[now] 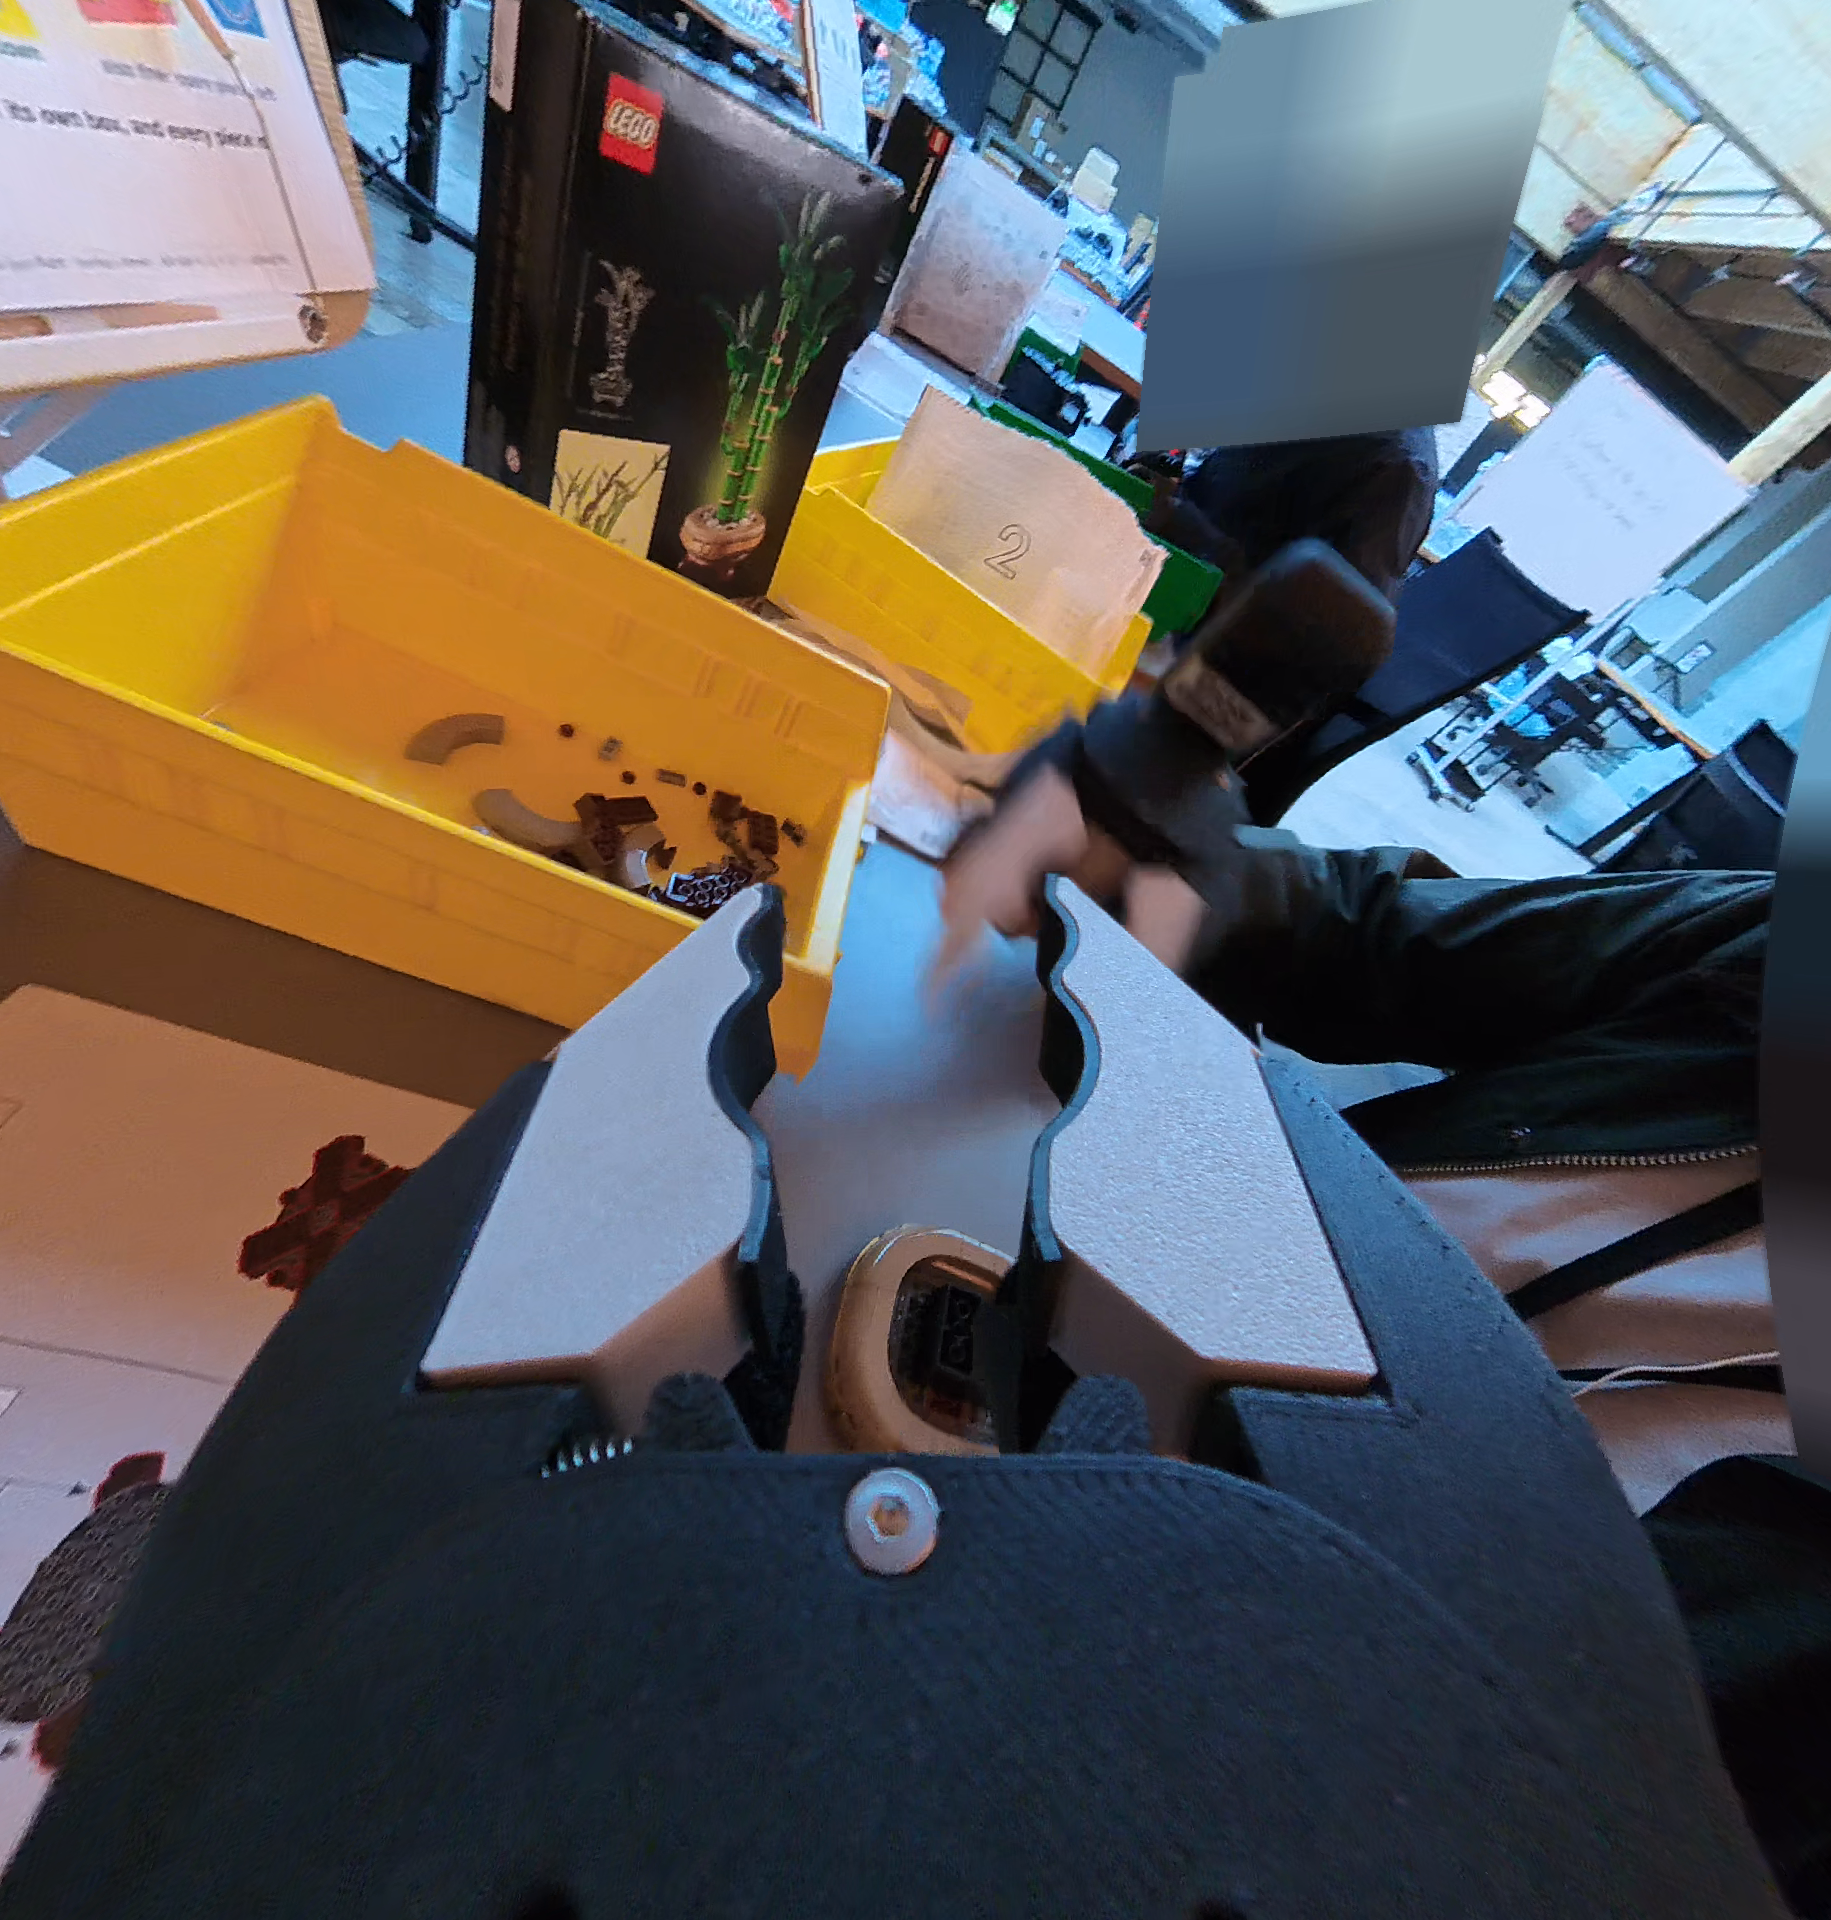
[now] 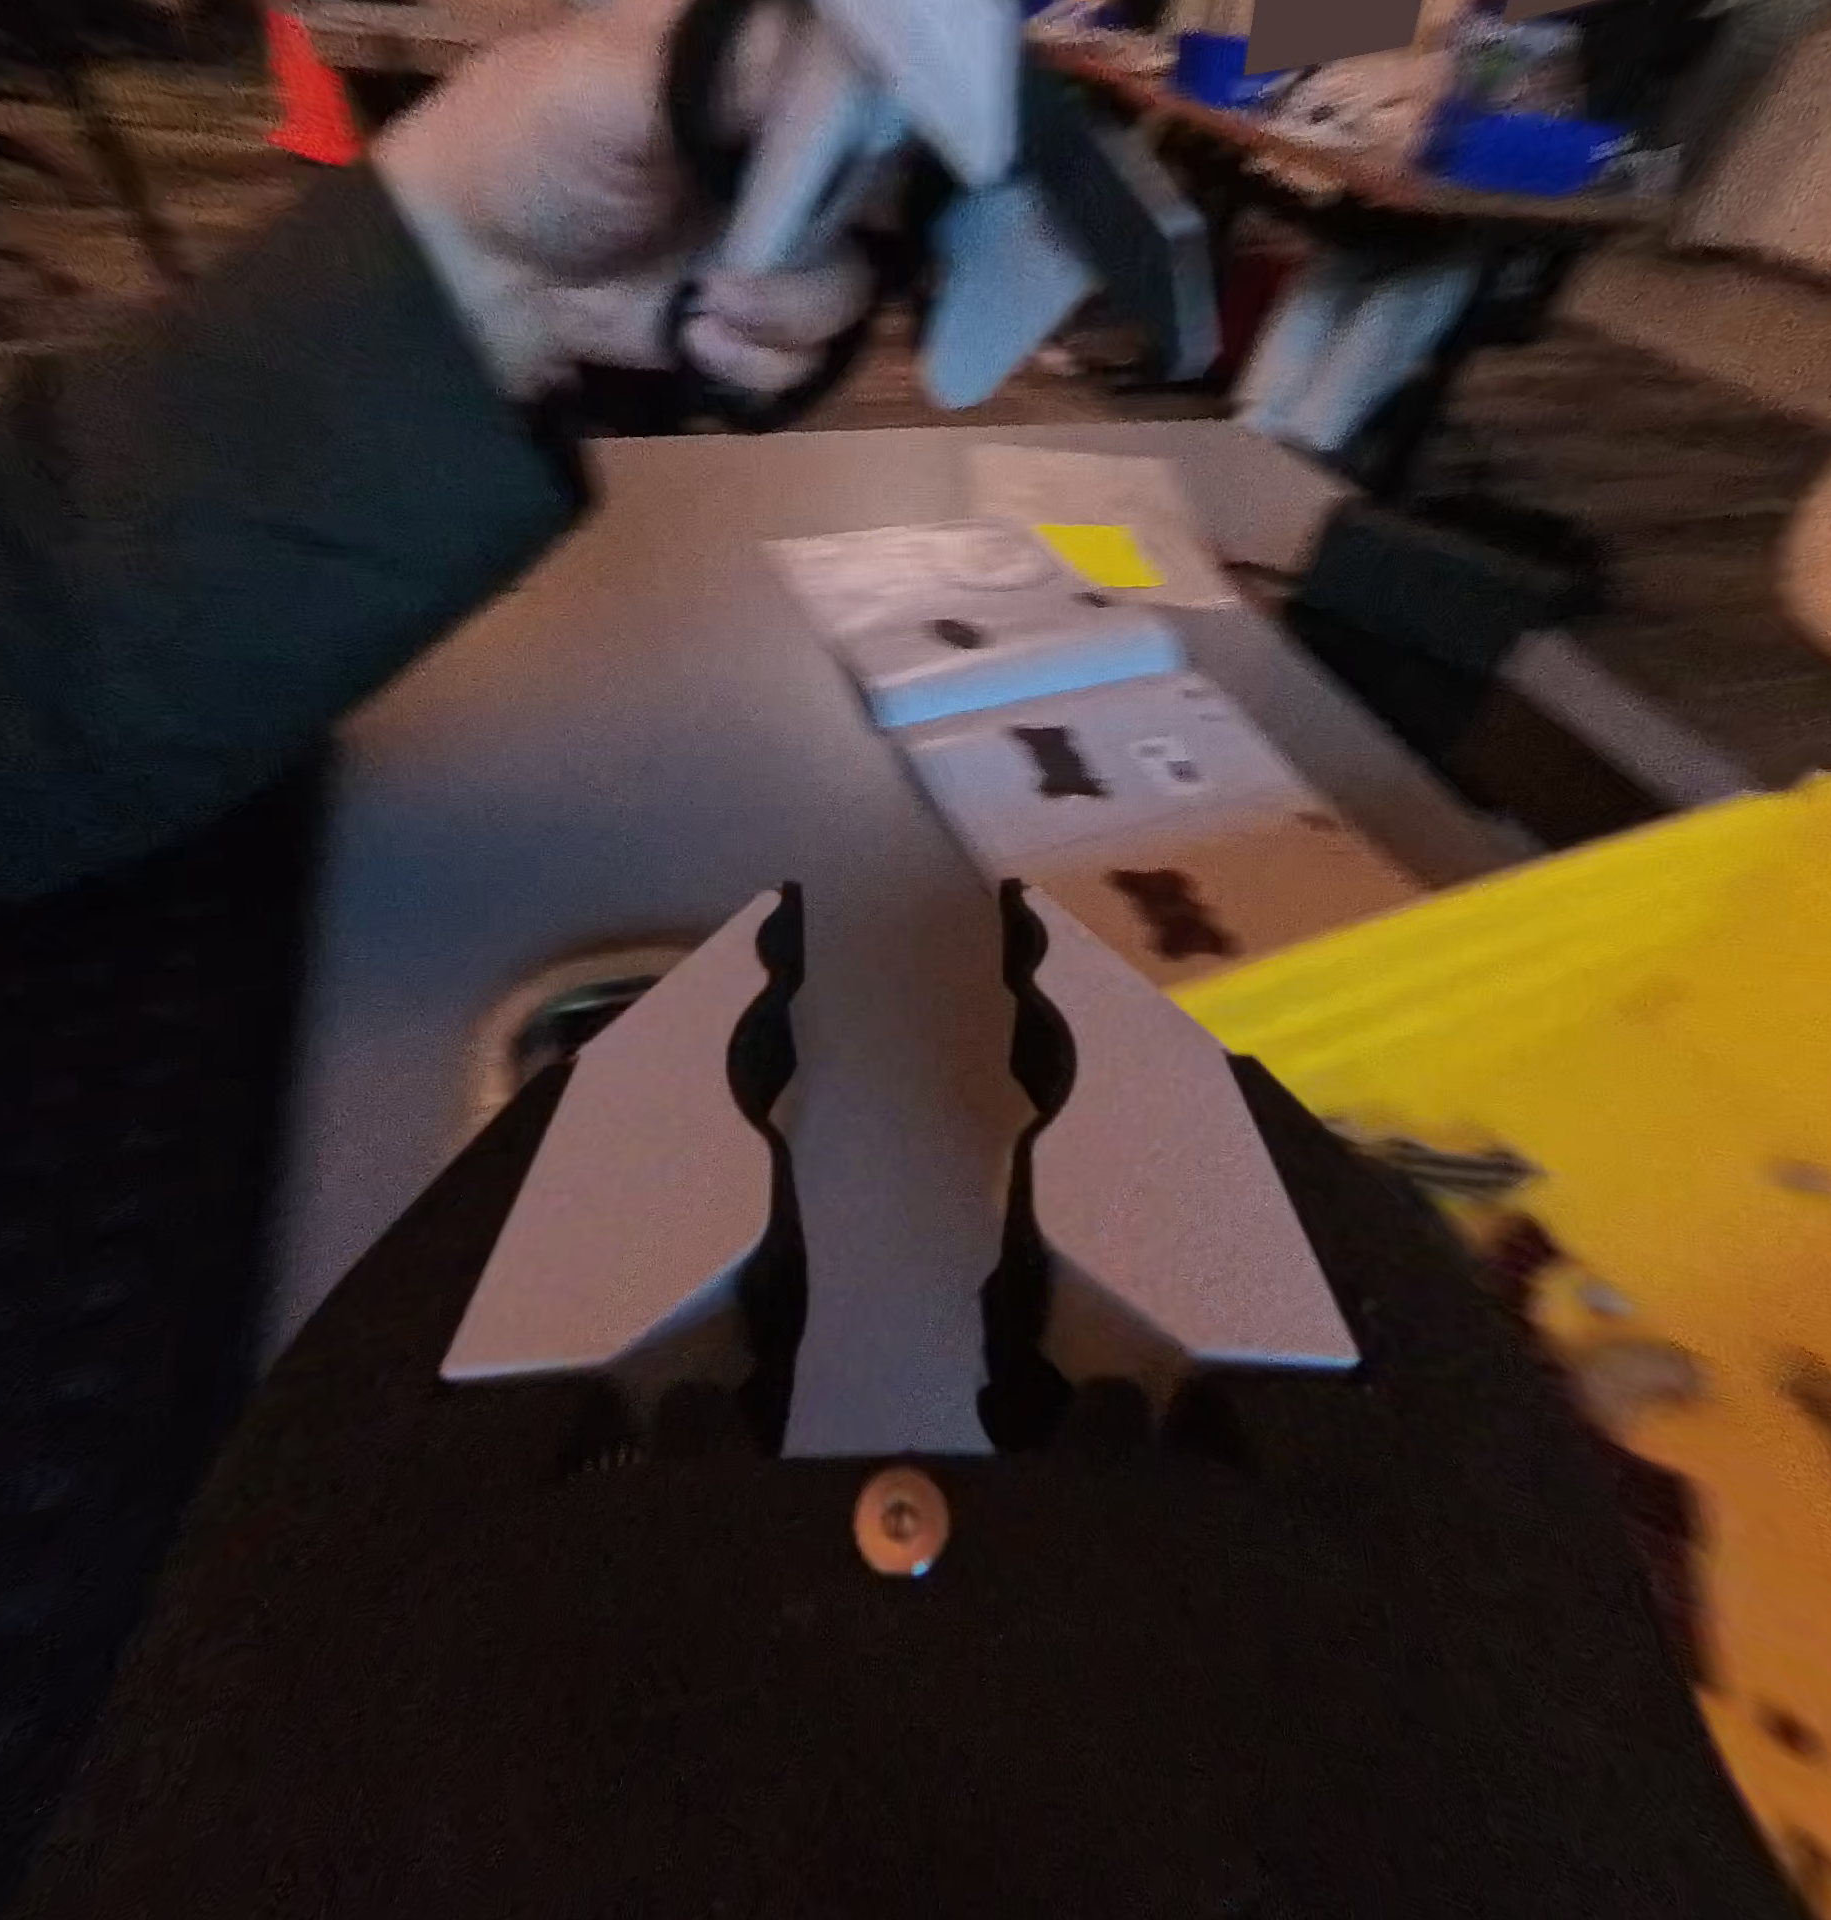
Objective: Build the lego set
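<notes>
Left hand-held gripper [image 1: 911,914]: I read its jaws as parted, nothing between the tips; a tan curved lego assembly [image 1: 916,1340] lies on the desk [image 1: 890,1122] beneath the finger roots. Right hand-held gripper [image 2: 900,894]: jaws parted, empty, over bare desk. Yellow bin [image 1: 391,582] of loose brown pieces [image 1: 620,821] beside my left gripper. Instruction sheets [image 2: 1077,727] beyond my right gripper. Set box [image 1: 662,312] upright behind the bin.

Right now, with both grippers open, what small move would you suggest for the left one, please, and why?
Probably draw the left gripper back a little and lower it toward the tan curved assembly, which lies on the table deep between its fingers, ungripped. The right gripper hangs open over bare table beside the yellow bin, holding nothing, so that assembly looks like the nearest piece to steady.
</notes>
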A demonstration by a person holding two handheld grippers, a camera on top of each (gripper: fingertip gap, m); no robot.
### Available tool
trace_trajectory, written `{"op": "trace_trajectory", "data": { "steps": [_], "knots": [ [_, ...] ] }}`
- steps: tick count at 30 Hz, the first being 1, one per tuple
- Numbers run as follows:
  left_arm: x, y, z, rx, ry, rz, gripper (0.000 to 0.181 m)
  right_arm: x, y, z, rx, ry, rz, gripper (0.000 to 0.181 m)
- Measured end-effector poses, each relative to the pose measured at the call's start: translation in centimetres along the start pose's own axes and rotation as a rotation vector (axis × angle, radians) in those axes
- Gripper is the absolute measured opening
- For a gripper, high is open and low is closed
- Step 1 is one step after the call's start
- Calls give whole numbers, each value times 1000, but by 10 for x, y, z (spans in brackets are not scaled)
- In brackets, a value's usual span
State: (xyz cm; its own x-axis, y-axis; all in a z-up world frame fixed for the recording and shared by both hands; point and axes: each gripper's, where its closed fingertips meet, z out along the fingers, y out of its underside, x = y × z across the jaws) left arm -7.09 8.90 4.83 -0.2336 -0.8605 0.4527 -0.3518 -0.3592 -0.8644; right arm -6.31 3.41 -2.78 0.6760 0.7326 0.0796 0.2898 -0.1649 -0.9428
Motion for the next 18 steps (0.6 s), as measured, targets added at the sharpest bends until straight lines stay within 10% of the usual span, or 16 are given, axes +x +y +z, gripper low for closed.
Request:
{"op": "trace_trajectory", "data": {
  "steps": [3, 13, 18],
  "knots": [
    [-3, 7, 1, -41, -22, -1, 49, -75, 32, 28, -169, -343, 155, 53],
    [4, 39, 15, -213, 40, 0, 56, -76, 96, 50, -422, -265, -2, 32],
    [9, 96, 23, -482, 99, 45, 58, -40, 104, 38, -424, -162, 25, 32]
  ]
}}
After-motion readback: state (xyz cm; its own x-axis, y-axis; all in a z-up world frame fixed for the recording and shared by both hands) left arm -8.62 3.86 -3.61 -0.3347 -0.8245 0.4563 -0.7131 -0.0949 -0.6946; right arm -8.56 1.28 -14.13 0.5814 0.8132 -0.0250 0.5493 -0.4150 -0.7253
